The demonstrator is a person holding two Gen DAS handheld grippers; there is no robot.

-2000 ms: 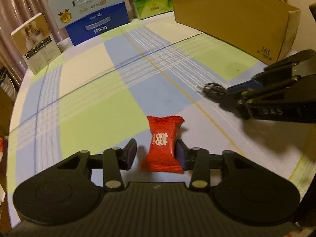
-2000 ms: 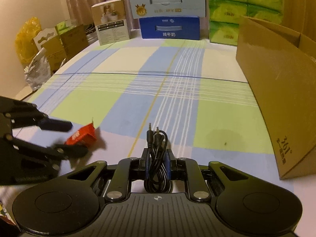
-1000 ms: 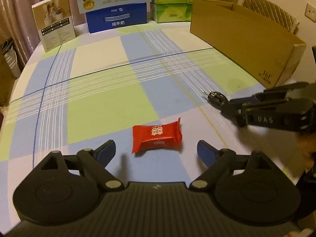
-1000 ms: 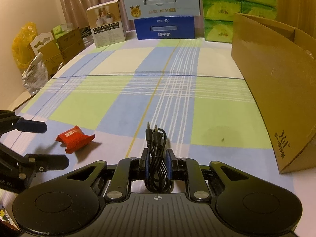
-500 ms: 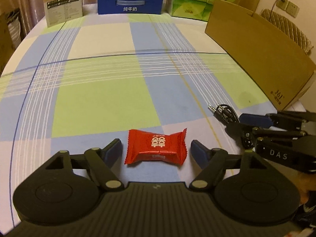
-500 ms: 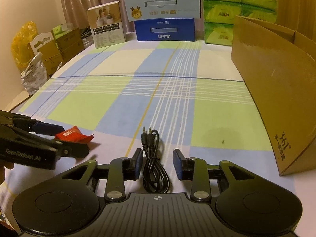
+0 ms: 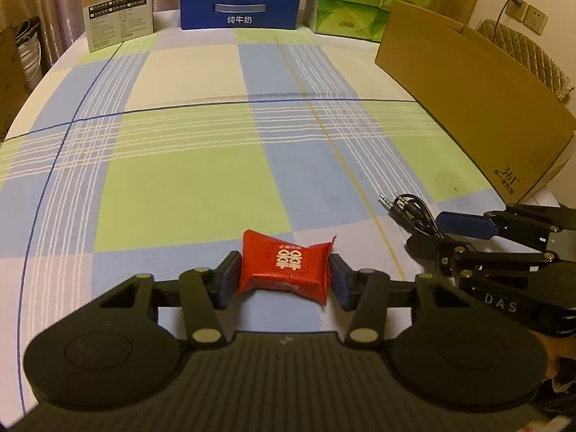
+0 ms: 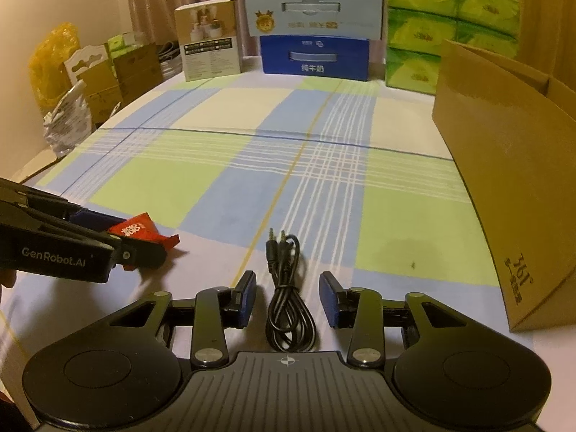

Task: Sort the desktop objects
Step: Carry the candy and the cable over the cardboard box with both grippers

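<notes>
A red candy packet [image 7: 286,266] lies on the checked tablecloth between the fingers of my left gripper [image 7: 284,280], which is shut on it, pads touching both ends. It also shows in the right wrist view [image 8: 138,232], held by the left gripper [image 8: 140,248]. A coiled black audio cable [image 8: 288,302] lies on the cloth between the fingers of my right gripper [image 8: 288,298], which is open and not touching it. The cable [image 7: 410,212] and the right gripper [image 7: 446,232] show at right in the left wrist view.
An open brown cardboard box [image 8: 511,165] stands along the right side of the table. At the far edge stand a blue milk carton box [image 8: 315,57], a white product box [image 8: 208,48] and green tissue packs [image 8: 450,25]. Bags and boxes [image 8: 90,72] sit off the table's left.
My left gripper let the candy go, turned, and has closed on it again across its length. My right gripper has opened and released the cable onto the cloth.
</notes>
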